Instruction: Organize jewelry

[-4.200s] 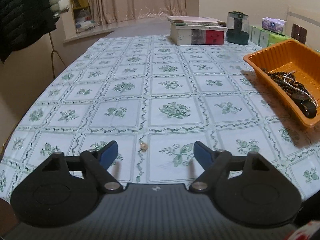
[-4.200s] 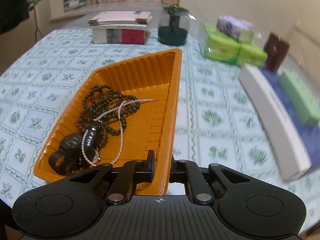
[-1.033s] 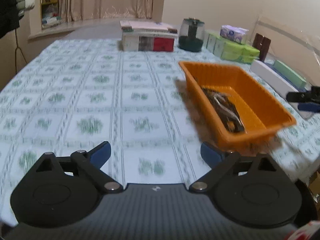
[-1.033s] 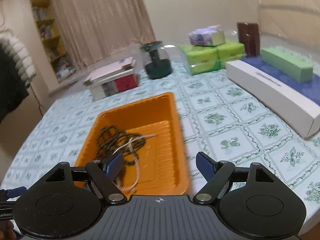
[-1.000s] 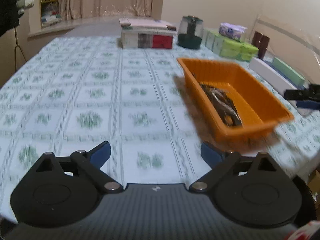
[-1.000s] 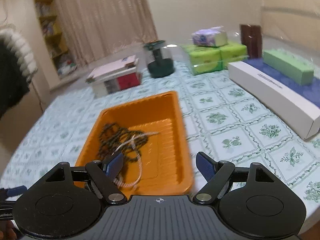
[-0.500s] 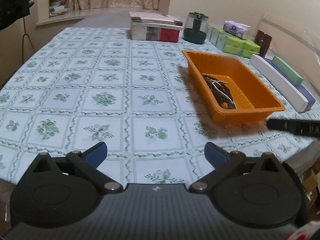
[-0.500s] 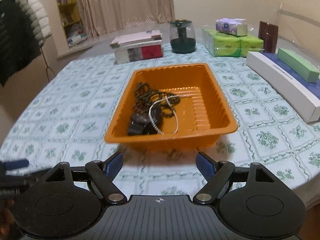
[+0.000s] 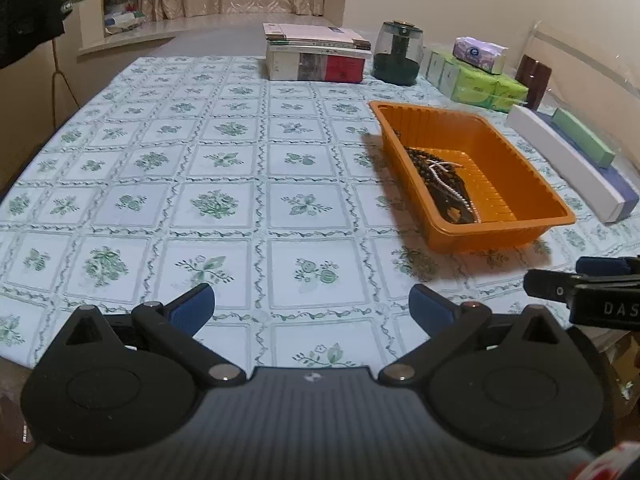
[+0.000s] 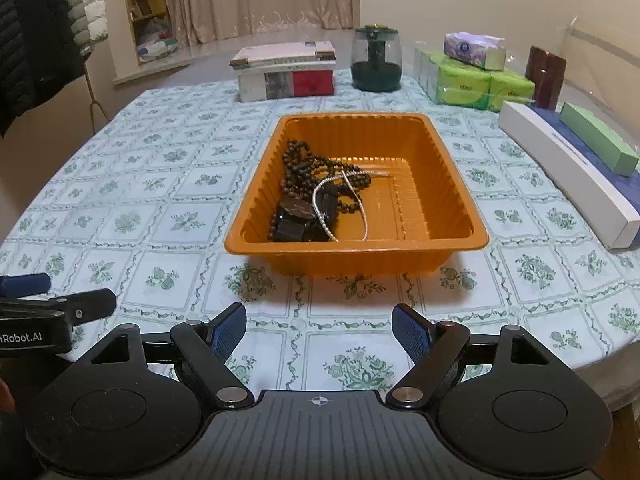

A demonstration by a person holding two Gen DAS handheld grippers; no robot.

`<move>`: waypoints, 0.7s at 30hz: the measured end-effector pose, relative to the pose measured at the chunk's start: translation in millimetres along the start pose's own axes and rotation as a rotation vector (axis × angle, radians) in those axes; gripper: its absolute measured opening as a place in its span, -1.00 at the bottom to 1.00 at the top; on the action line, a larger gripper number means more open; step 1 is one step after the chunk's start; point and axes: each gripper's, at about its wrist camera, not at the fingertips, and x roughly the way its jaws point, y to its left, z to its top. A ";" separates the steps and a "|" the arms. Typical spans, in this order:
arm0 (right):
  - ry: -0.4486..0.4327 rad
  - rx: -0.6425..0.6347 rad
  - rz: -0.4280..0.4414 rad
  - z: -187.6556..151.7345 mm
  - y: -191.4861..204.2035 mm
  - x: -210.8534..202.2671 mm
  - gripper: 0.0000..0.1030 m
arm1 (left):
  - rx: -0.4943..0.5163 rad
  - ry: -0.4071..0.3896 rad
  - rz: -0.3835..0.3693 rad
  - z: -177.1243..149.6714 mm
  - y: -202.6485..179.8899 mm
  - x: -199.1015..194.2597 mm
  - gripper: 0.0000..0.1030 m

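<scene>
An orange tray (image 10: 448,184) (image 9: 520,168) stands on the flowered tablecloth and holds a heap of jewelry (image 10: 320,196) (image 9: 444,184): dark bead strings, a white bead strand and black pieces at its near left. My right gripper (image 10: 318,330) hovers open above the table's near edge, straight in front of the tray, with nothing between its blue pads. To the left of it my left gripper (image 9: 312,306) is open wide over bare cloth, also holding nothing. Each gripper shows at the side of the other's view.
At the table's far side lie a stack of books (image 10: 286,70), a dark green jar (image 10: 376,60), green tissue packs (image 10: 476,80) and a brown box (image 10: 546,76). Long white and green boxes (image 10: 568,168) line the right edge. Coats (image 10: 36,36) hang at the left.
Both grippers have pulled back toward the near edge of the table. The tray, which lay close under the right gripper, now sits farther ahead and squarely in its view. The left jaws stand slightly wider.
</scene>
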 end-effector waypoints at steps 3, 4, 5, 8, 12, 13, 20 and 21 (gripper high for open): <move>0.014 0.001 0.002 -0.2 0.1 1.7 0.54 | -0.001 0.009 0.017 1.0 -0.6 2.5 0.99; 0.016 0.000 0.003 -0.3 1.0 2.3 0.54 | -0.001 0.013 0.018 1.1 -1.3 2.9 0.99; 0.019 -0.001 0.004 -0.1 1.7 3.2 0.54 | 0.002 0.017 0.017 1.9 -1.5 4.4 0.99; 0.027 -0.008 -0.001 -0.2 4.2 6.0 0.54 | 0.008 0.030 0.016 1.5 -2.9 7.0 0.99; 0.039 -0.006 0.006 -0.1 6.2 9.9 0.54 | -0.003 0.046 0.016 0.8 -0.9 10.6 0.99; 0.041 -0.007 0.006 0.1 6.8 10.7 0.54 | -0.003 0.046 0.018 0.5 -0.5 10.9 0.99; 0.051 -0.013 0.019 3.3 14.4 13.8 0.54 | 0.001 0.037 0.032 1.8 0.0 10.9 0.99; 0.052 -0.014 0.021 3.5 15.5 14.1 0.54 | 0.002 0.036 0.033 1.9 0.0 10.8 0.99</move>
